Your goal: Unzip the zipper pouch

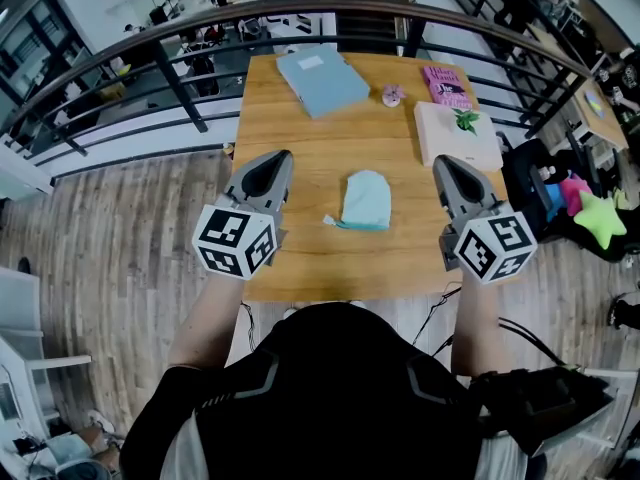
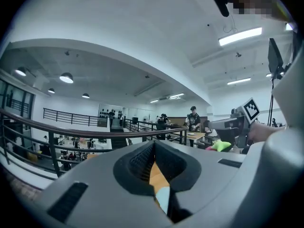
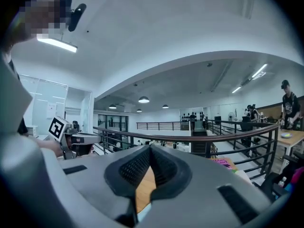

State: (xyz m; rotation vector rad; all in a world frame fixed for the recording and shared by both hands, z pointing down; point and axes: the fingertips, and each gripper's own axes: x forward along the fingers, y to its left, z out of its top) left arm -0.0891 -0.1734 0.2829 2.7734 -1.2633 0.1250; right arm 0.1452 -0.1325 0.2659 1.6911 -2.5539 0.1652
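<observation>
A light teal zipper pouch (image 1: pixel 366 200) lies flat on the wooden table (image 1: pixel 300 258), its zipper along the near edge and a small pull (image 1: pixel 328 220) at its left corner. My left gripper (image 1: pixel 278 158) hovers to the left of the pouch, jaws shut and holding nothing. My right gripper (image 1: pixel 442 161) hovers to the pouch's right, also shut and empty. Neither touches the pouch. In the left gripper view the shut jaws (image 2: pixel 153 144) leave a sliver through which the pouch (image 2: pixel 163 197) shows. The right gripper view shows its shut jaws (image 3: pixel 150 148) and a strip of table.
A pale blue folder (image 1: pixel 322 78), a small pink object (image 1: pixel 393 94), a pink book (image 1: pixel 447 85) and a white book (image 1: pixel 457 133) lie at the table's far side. A dark railing (image 1: pixel 200 23) runs behind the table. A green star plush (image 1: pixel 597 218) sits on the right.
</observation>
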